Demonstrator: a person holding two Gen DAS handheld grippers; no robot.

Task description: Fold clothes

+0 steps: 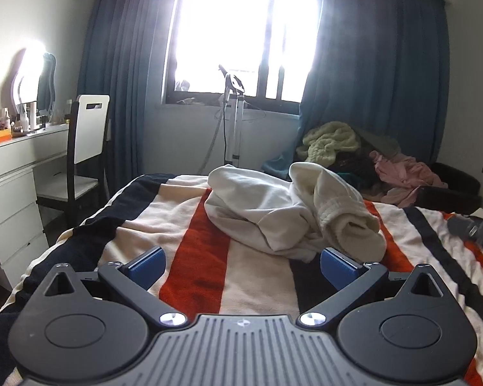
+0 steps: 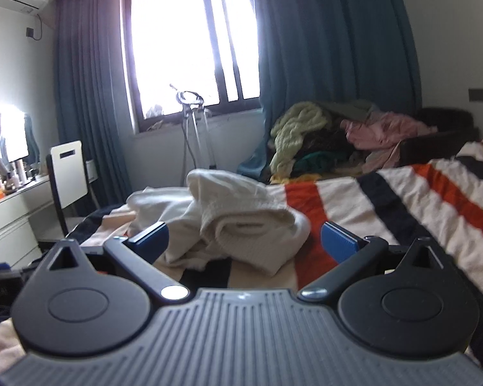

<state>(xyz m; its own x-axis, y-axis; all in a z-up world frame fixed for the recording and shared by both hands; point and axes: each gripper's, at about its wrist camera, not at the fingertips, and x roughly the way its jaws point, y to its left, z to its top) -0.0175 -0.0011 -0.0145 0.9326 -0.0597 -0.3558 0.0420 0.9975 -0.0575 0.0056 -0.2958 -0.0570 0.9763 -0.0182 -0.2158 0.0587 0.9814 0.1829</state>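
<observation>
A crumpled cream-white garment (image 1: 280, 209) with a ribbed cuff lies in a heap on the striped blanket (image 1: 196, 276) of the bed. My left gripper (image 1: 241, 265) is open and empty, low over the blanket just in front of the garment's near edge. In the right wrist view the same garment (image 2: 241, 222) lies close ahead, its rolled ribbed cuff facing me. My right gripper (image 2: 244, 239) is open and empty, its blue fingers (image 2: 338, 241) on either side of the cuff, not touching it.
A pile of other clothes (image 1: 364, 157) sits beyond the bed by the blue curtain. A white chair (image 1: 87, 148) and dresser (image 1: 13, 193) stand at the left. A garment steamer stand (image 1: 233, 122) stands under the window. The right gripper's body (image 1: 476, 228) shows at the right edge.
</observation>
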